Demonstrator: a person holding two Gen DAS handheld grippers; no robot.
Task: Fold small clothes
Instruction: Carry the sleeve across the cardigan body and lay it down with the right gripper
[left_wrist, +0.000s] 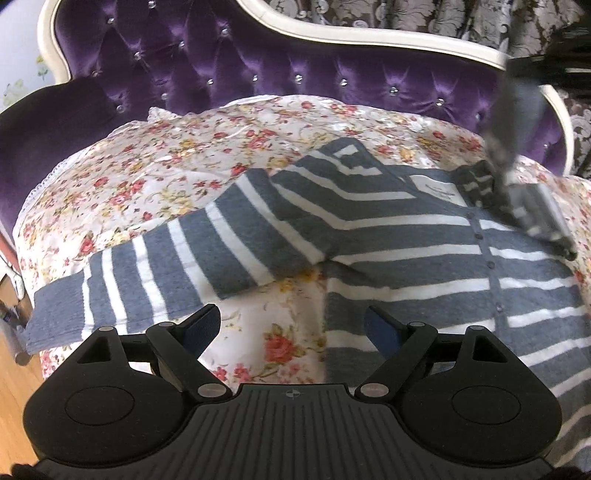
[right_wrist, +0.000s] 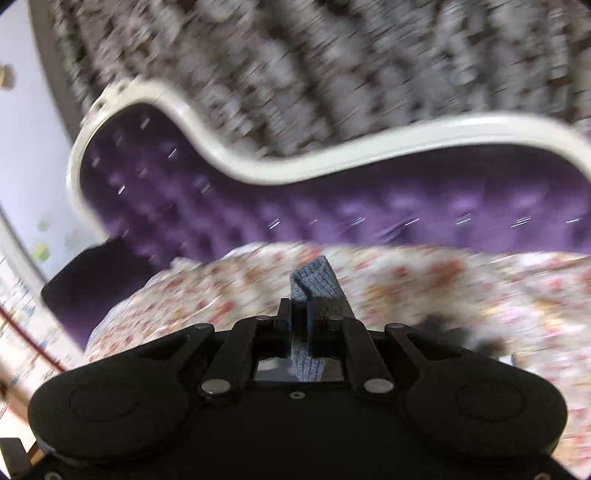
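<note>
Jaws of the right gripper (right_wrist: 298, 325) are clamping the striped cardigan's (left_wrist: 424, 258) sleeve (right_wrist: 314, 284); left gripper (left_wrist: 291, 325) jaws are gaping empty, so lay that sleeve flat across the chest.

Home: tufted purple sofa (left_wrist: 258, 70), curtains (left_wrist: 424, 18)

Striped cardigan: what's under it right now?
The striped cardigan lies on a floral sheet, which shows all around it. Whatever lies beneath the sheet, or directly under the cardigan's body, is covered.
</note>
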